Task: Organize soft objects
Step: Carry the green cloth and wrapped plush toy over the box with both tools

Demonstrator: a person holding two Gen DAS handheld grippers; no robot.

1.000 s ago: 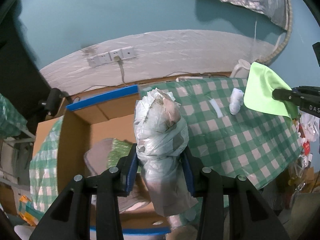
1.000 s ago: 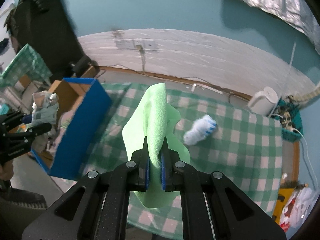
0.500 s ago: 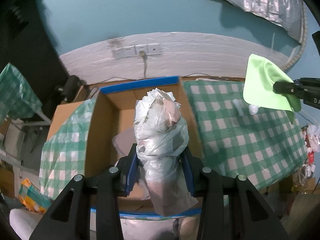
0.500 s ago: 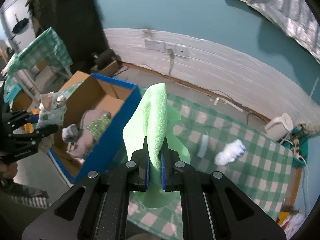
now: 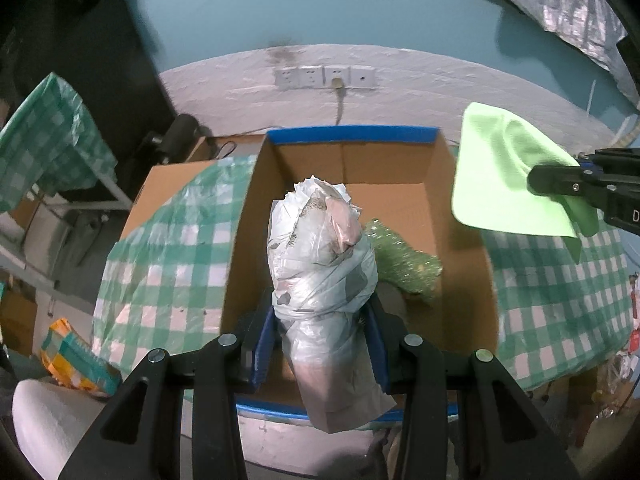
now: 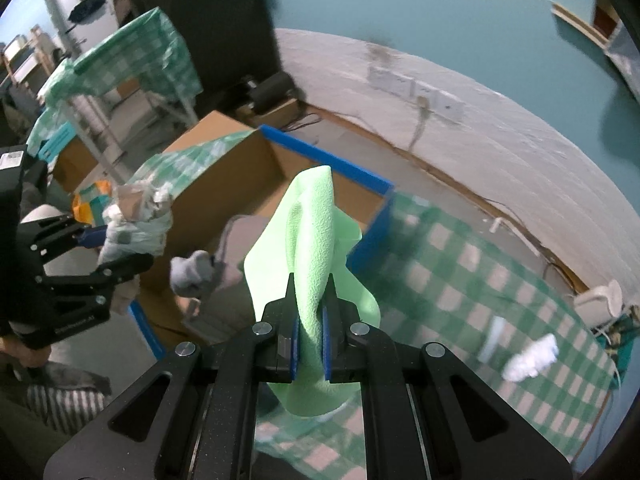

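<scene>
A green-checked tablecloth (image 5: 560,292) covers the table, with an open cardboard box (image 5: 460,216) at its edge. Inside the box lie a grey soft item (image 6: 236,280) and a glittery green one (image 5: 404,264). The left gripper (image 5: 320,344) is clamped on a plastic-wrapped bundle (image 5: 320,264), held above the box's near side. The right gripper (image 6: 310,332) pinches a light green cloth (image 6: 312,240) beside the box's blue rim. A white sock (image 6: 532,360) rests on the cloth, well apart.
</scene>
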